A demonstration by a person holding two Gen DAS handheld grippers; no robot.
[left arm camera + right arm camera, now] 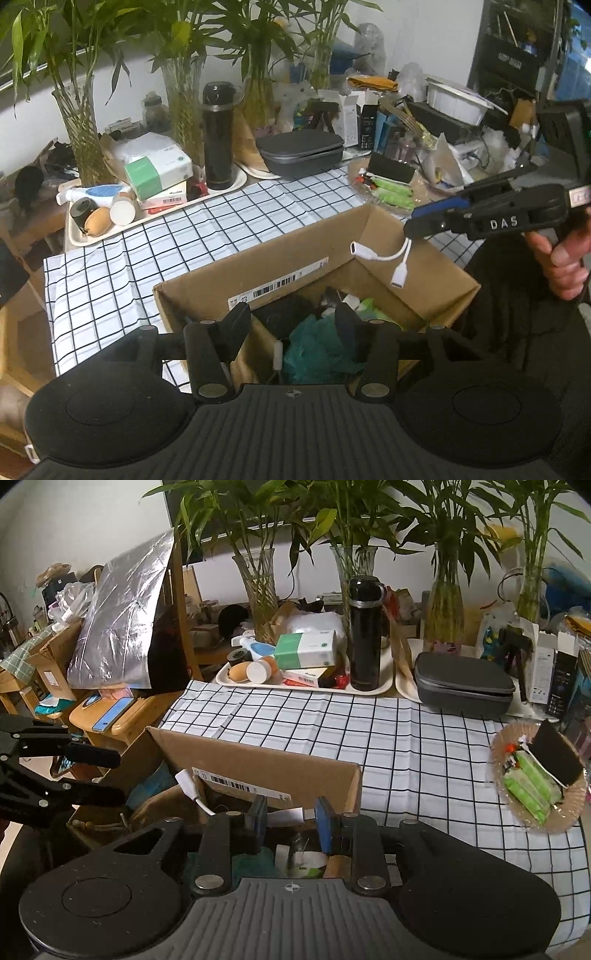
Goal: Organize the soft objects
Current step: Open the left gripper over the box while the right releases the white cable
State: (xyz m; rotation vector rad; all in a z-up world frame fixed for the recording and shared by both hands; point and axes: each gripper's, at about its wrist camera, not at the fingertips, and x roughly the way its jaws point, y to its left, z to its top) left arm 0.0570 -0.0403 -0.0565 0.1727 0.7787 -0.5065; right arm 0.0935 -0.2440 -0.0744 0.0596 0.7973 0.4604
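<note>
1. Hovering both tools over the open box point(207, 295) on the checked tabletop point(147, 258); I judge the step in hand to be dropping soft items into it.
2. Left tool point(291, 314): jaws stand wide with nothing between the pads. A teal cloth point(317, 350) lies directly below, inside the box among other bits I cannot make out.
3. Right tool point(410, 225): held by a hand point(561, 266) above the box's far right corner. A white split cable point(384, 256) dangles from its tip, with both free ends hanging over the box opening.
4. From the right wrist view the jaws stand narrow, with something white between them. Whether that is the cable's third end pinched there, or the cable is merely hooked on a finger, I cannot tell.
5. Progress, as a judgement: the cloth is already stowed and the cable is not yet.
6. Next move calls for bringing the right tool lower and more inward over the box, then letting the cable go so that both ends fall inside rather than draping across the rim. The left tool should stay out of its path.
</note>
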